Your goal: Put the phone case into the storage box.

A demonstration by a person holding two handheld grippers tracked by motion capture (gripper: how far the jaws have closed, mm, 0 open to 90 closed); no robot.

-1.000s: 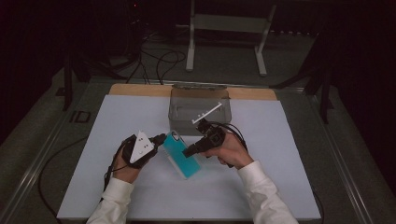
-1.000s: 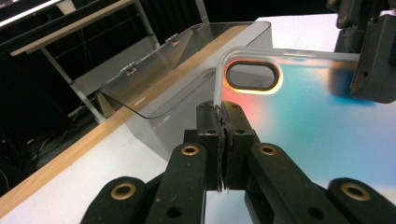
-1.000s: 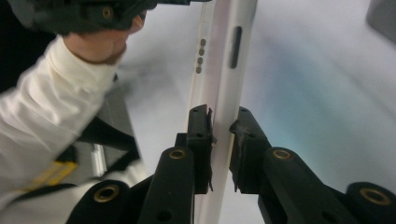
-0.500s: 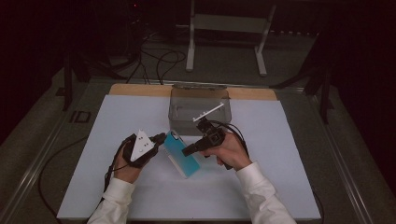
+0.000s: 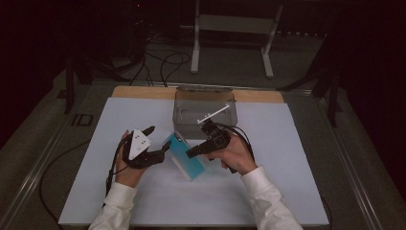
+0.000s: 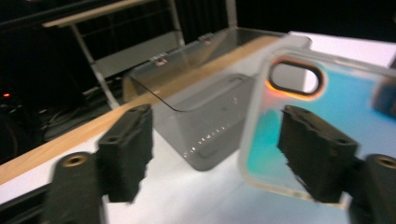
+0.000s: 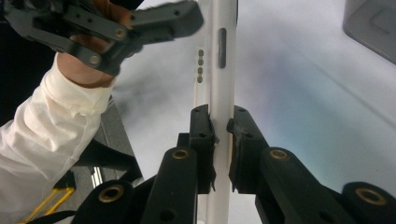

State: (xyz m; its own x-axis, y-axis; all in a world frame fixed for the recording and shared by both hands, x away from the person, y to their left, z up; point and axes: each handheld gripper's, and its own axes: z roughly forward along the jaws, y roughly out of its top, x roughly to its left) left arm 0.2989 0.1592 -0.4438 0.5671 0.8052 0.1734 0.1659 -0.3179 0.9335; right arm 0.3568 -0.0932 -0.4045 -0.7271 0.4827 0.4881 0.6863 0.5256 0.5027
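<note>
glossy iridescent plastic phone case (image 5: 184, 155), clear smoky plastic box (image 5: 205, 106), matt white table (image 5: 287, 143)

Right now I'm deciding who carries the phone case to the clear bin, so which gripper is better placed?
Right. The right gripper is shut on the edge of the phone case, and the clear bin sits just beyond that hand. The left gripper is open, one jaw in front of the case.

Lower end of the phone case (image 7: 219, 70) cut off at the bottom edge, behind the right tool (image 7: 222, 140).
</note>
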